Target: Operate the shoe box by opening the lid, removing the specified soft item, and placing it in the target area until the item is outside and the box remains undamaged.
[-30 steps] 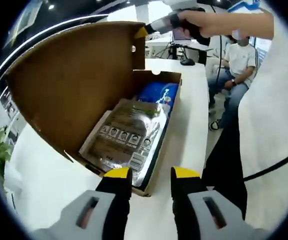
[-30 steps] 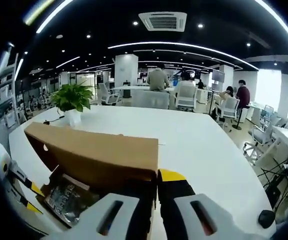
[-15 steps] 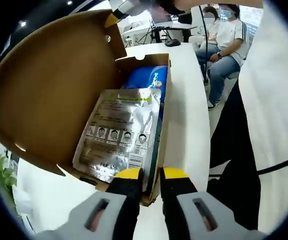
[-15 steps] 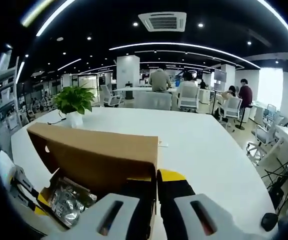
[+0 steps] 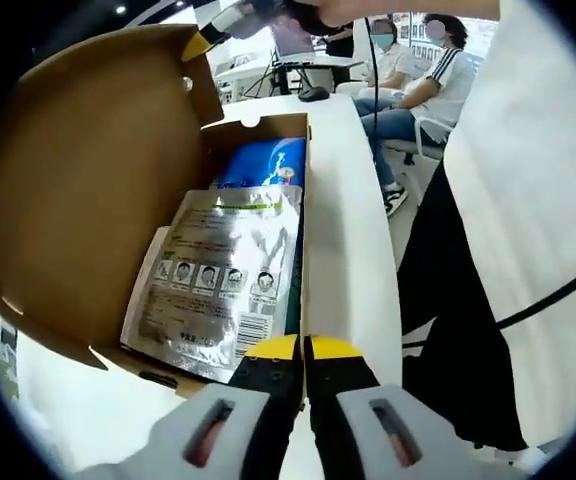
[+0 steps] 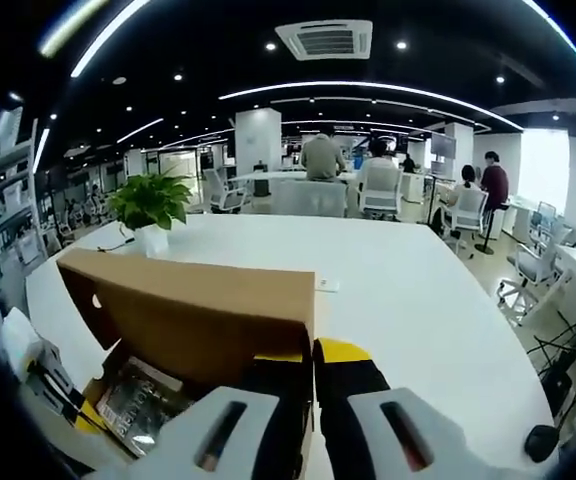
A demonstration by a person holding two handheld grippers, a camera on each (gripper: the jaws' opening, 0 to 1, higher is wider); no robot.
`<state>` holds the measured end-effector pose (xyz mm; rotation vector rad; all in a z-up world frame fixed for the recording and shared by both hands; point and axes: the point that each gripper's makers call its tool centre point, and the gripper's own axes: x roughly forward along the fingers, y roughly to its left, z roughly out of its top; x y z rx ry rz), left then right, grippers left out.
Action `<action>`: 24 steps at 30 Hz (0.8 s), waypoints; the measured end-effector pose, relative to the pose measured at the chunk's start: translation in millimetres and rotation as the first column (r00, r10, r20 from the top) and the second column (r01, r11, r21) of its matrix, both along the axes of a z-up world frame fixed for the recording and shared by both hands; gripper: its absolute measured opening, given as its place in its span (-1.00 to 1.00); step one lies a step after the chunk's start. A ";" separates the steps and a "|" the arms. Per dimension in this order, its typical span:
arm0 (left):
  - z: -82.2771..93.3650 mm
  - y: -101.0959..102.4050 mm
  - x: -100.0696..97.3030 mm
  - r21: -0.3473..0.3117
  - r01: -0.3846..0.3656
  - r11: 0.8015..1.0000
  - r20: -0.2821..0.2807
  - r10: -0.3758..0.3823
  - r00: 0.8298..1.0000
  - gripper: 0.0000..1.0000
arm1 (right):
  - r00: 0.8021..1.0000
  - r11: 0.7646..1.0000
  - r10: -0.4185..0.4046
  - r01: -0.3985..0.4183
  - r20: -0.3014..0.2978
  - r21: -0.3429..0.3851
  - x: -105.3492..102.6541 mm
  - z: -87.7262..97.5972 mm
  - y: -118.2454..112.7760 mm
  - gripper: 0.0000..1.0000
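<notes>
We see the silver foil pouch (image 5: 218, 280) lying flat inside the open brown cardboard shoe box (image 5: 306, 150), over a blue packet (image 5: 263, 165) at the box's far end. Our left gripper (image 5: 303, 350) sits at the box's near edge, jaws pressed together on the pouch's corner. Our right gripper (image 6: 311, 355) clamps the raised brown lid (image 6: 198, 310) at its edge, holding it up. The box rests on a white table (image 6: 408, 290) with open surface beyond it; a potted green plant (image 6: 150, 205) stands past the lid.
</notes>
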<state>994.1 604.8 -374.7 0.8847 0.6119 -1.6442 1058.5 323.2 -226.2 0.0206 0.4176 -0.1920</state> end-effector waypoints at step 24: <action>-3.7 1.9 -11.5 -0.008 0.043 0.999 0.031 -0.042 0.999 -0.98 | 0.998 0.998 -0.060 0.060 -0.004 -0.011 -8.1 -1.8 -4.9 -1.00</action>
